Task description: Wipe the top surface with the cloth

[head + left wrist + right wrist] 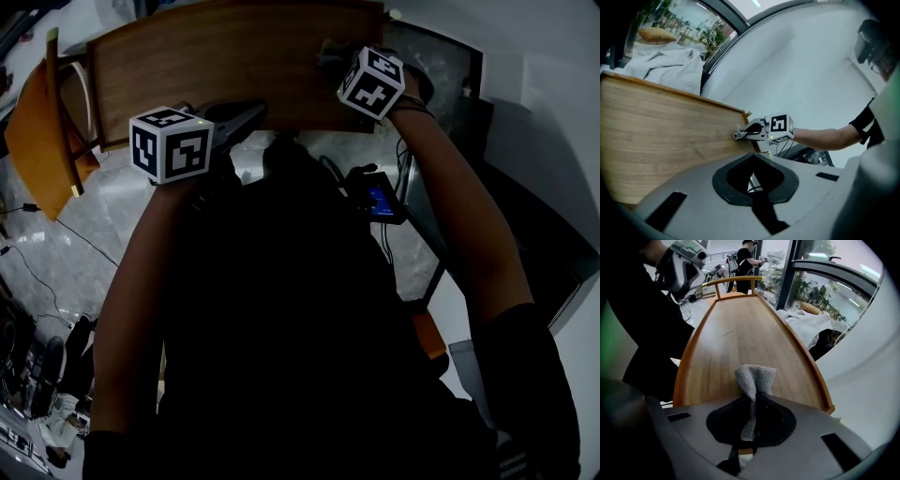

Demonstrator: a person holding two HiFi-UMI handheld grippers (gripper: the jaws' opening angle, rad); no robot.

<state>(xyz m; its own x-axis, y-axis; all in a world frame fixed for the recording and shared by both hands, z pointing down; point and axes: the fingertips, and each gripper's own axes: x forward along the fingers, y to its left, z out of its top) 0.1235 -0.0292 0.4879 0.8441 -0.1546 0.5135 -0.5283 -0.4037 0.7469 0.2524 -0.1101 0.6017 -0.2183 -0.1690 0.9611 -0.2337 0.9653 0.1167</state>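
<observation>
Grey knitted cloth (755,378) sits pinched in the right gripper (752,400) at one end of the long rimmed wooden top (736,329), the left gripper (752,157) closed on nothing, so most of the wiping seems still ahead.

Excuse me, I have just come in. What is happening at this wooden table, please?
A person stands at a long wooden table top with a gripper in each hand. The right gripper is shut on a grey cloth at one end of the top, close to the raised rim. The cloth seems to be down at the surface, though contact is hard to confirm. The left gripper is shut with nothing between its jaws, and it is at the edge of the top nearest the person.
</observation>
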